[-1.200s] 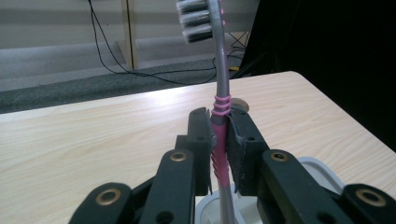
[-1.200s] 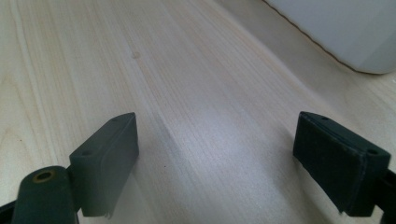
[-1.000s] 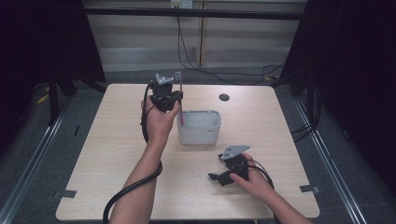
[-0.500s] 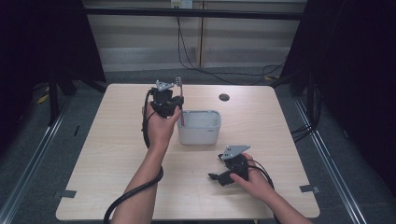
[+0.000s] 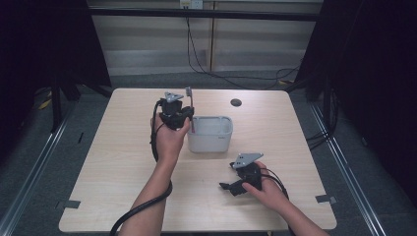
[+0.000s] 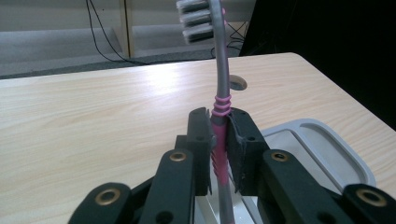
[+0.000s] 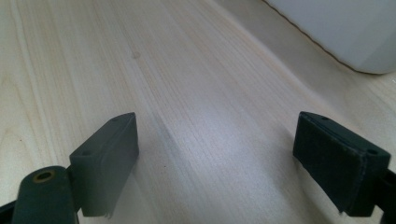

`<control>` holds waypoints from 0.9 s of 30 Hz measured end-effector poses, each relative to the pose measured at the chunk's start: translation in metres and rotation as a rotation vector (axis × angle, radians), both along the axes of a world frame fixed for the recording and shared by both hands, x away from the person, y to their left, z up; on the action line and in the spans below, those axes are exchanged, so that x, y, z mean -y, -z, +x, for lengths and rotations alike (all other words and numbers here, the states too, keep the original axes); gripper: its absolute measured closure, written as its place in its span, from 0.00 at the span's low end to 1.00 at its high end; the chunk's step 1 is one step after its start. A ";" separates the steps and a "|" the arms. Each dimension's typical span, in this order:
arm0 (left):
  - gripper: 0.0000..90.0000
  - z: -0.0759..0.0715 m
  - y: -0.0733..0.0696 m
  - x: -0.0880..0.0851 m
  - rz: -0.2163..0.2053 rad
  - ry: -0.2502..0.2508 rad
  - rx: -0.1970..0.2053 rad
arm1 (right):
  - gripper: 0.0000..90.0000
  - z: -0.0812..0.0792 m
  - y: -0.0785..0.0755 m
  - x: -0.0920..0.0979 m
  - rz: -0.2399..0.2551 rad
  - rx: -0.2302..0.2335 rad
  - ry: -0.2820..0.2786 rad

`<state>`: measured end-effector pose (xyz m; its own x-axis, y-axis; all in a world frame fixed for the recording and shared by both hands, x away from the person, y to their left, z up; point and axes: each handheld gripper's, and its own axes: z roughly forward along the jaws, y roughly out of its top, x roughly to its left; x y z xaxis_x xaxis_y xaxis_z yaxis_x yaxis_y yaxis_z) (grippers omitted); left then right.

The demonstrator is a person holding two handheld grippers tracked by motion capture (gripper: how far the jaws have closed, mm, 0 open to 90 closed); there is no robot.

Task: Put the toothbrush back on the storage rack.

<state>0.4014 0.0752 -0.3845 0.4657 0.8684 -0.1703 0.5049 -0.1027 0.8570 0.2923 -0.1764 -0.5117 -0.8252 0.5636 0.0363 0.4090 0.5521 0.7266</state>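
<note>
1. At the centre of the high view, the left gripper (image 5: 178, 114) is raised above the tabletop (image 5: 113, 162), its jaws clamped on a toothbrush (image 5: 189, 105) that stands upright, bristles at the top.
2. In the left gripper view the toothbrush (image 6: 220, 116) runs up the middle of the frame; the pads pinch its pink ribbed grip, and the grey bristle head sits at the top edge.
3. Just right of that gripper in the high view stands a pale grey rectangular container (image 5: 210, 133), open at the top; the lower end of the toothbrush hangs at its left rim, though whether it touches the rim cannot be told.
4. The same container's rim (image 6: 327, 144) shows at the lower right of the left gripper view, directly behind the jaws.
5. In the lower right of the high view the right gripper (image 5: 231, 187) rests low on the tabletop, held by a hand, its jaws spread wide with nothing between them; the right gripper view shows bare wood between the two pads, with the container's wall (image 7: 345, 32) at the upper right.
6. A small dark round spot (image 5: 236, 102) lies in the tabletop near its far edge, right of centre.
7. The tabletop is light wood grain. Grey floor surrounds it, cables (image 5: 211, 73) trail along the far wall, and dark curtains close in both sides.
</note>
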 end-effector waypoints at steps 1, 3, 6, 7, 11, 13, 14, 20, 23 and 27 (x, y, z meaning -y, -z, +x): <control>0.89 0.000 0.001 -0.001 0.001 0.003 -0.003 | 0.15 0.000 0.000 0.000 0.000 0.000 0.000; 0.89 -0.001 0.002 -0.001 0.002 0.002 -0.004 | 0.15 0.000 0.000 0.000 0.000 0.000 0.000; 0.89 -0.003 0.005 -0.001 0.003 0.005 -0.009 | 0.15 0.000 0.000 0.000 0.000 0.000 0.000; 0.89 -0.004 0.006 -0.001 0.005 0.006 -0.008 | 0.15 0.000 0.000 0.000 0.000 0.000 0.000; 0.89 -0.006 0.008 -0.001 0.010 0.010 -0.010 | 0.15 0.000 0.000 0.000 0.000 0.000 0.000; 0.89 -0.007 0.011 -0.001 0.008 0.011 -0.018 | 0.15 0.000 0.000 0.000 0.000 0.000 0.000; 0.89 -0.007 0.012 -0.001 0.011 0.009 -0.021 | 0.15 0.000 0.000 0.000 0.000 0.000 0.000; 0.89 -0.010 0.018 -0.003 0.008 0.011 -0.028 | 0.15 0.000 0.000 0.000 0.000 -0.001 -0.001; 0.88 -0.011 0.020 -0.003 0.014 0.013 -0.029 | 0.15 0.000 0.000 0.000 0.000 0.000 -0.001; 0.88 -0.013 0.023 -0.003 0.016 0.018 -0.030 | 0.15 0.000 0.000 0.000 -0.001 0.000 -0.001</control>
<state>0.3885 0.0783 -0.4070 0.4761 0.8628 -0.1702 0.5280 -0.1257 0.8399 0.2924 -0.1765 -0.5117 -0.8259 0.5626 0.0359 0.4083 0.5530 0.7263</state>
